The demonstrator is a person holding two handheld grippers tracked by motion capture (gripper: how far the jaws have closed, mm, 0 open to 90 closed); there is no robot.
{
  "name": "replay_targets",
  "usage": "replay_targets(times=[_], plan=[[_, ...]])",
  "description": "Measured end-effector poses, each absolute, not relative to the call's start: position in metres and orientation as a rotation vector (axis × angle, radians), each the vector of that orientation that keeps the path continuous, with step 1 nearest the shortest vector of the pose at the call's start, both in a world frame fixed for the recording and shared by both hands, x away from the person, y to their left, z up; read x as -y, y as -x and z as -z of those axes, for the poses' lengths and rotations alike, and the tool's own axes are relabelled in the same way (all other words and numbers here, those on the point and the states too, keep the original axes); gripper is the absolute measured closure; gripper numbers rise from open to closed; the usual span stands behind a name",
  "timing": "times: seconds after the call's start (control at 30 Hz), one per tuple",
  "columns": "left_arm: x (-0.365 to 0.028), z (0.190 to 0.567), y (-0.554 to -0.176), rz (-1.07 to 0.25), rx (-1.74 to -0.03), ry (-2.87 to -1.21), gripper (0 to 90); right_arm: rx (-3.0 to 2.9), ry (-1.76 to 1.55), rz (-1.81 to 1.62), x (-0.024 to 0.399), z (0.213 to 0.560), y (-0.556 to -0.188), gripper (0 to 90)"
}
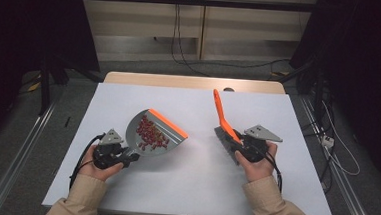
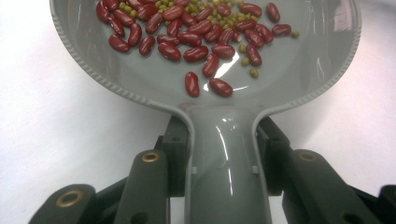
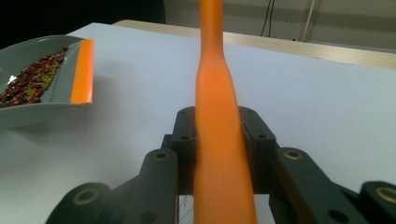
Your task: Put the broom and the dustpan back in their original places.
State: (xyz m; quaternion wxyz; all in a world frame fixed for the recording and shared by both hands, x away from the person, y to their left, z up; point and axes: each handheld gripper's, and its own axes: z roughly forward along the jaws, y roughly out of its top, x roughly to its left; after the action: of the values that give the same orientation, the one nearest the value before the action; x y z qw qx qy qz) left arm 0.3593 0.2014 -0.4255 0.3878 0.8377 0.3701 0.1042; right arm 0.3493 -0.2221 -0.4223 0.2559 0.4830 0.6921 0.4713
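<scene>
Two claws clamped, left claw (image 2: 224,154) on dustpan handle (image 2: 229,158), right claw (image 3: 219,149) on brush handle (image 3: 219,140)

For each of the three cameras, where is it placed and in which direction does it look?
High view: above the person's side, facing forward and down at the table; both forearms show.
Left gripper view: on the left claw, looking along the dustpan handle to the beans.
Right gripper view: on the right claw, looking along the orange brush handle.
Shared: dustpan and beans appear in all three.

Glossy grey plastic dustpan (image 2: 219,140) — matt white tabletop (image 1: 184,182).
</scene>
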Motion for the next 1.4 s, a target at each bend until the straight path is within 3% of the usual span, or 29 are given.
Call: replay_targets(times=[1.4], plan=[[-0.232, 0.440, -0.378, -0.395, -1.314, -2.056, 63.8, -1.776, -1.410, -1.168, 0.281, 0.426, -0.341, 71.3]])
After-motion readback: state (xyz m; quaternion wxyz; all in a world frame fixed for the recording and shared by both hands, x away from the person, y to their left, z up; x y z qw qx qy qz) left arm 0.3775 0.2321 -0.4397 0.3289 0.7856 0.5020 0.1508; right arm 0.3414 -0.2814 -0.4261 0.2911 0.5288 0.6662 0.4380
